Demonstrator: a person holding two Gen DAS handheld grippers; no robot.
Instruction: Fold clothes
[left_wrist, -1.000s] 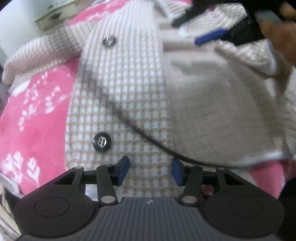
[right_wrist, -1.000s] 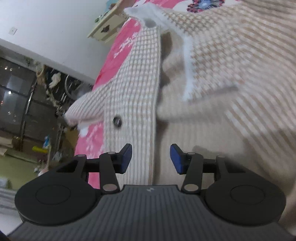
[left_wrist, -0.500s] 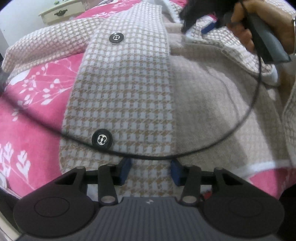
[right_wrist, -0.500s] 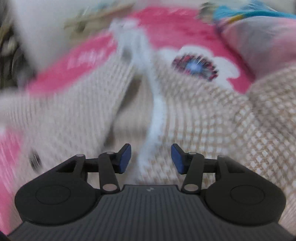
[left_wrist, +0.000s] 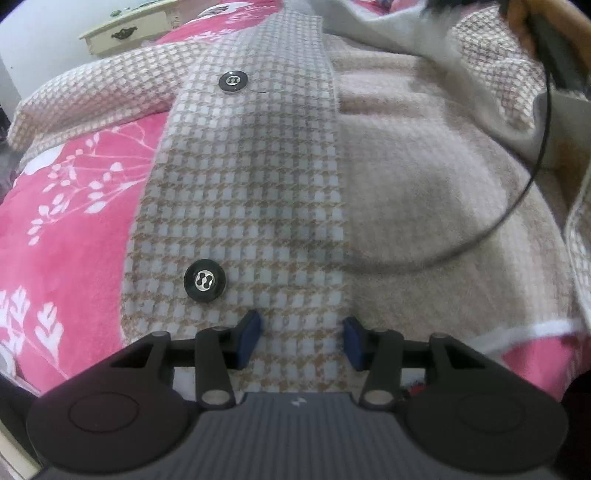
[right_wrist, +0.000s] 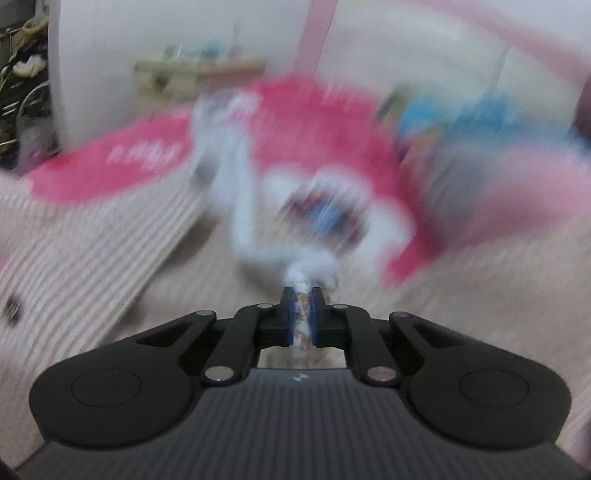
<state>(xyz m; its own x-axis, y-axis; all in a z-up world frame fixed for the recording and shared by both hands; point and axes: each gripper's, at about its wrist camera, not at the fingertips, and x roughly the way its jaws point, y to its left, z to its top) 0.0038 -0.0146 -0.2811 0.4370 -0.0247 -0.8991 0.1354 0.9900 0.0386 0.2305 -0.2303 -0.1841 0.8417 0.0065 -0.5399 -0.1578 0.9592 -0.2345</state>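
Observation:
A beige and white houndstooth jacket (left_wrist: 251, 184) lies open on a pink floral blanket (left_wrist: 66, 206), its plain beige lining (left_wrist: 424, 192) facing up. Two black buttons (left_wrist: 205, 279) sit on its front strip. My left gripper (left_wrist: 301, 341) is open, its blue pads either side of the strip's lower hem. My right gripper (right_wrist: 303, 314) is shut on the jacket's white-trimmed edge (right_wrist: 308, 275). The right wrist view is heavily blurred. The right hand and its handle (left_wrist: 546, 33) show at the top right of the left wrist view.
A black cable (left_wrist: 532, 177) hangs in a loop over the lining. A cream bedside cabinet (left_wrist: 125, 27) stands beyond the bed at the far left. Blue and pink bedding (right_wrist: 480, 122) lies at the head of the bed.
My right gripper has closed on the jacket's white-trimmed edge and is moving fast, blurring its view. The jacket's right panel has lifted near the top. My left gripper has hardly moved.

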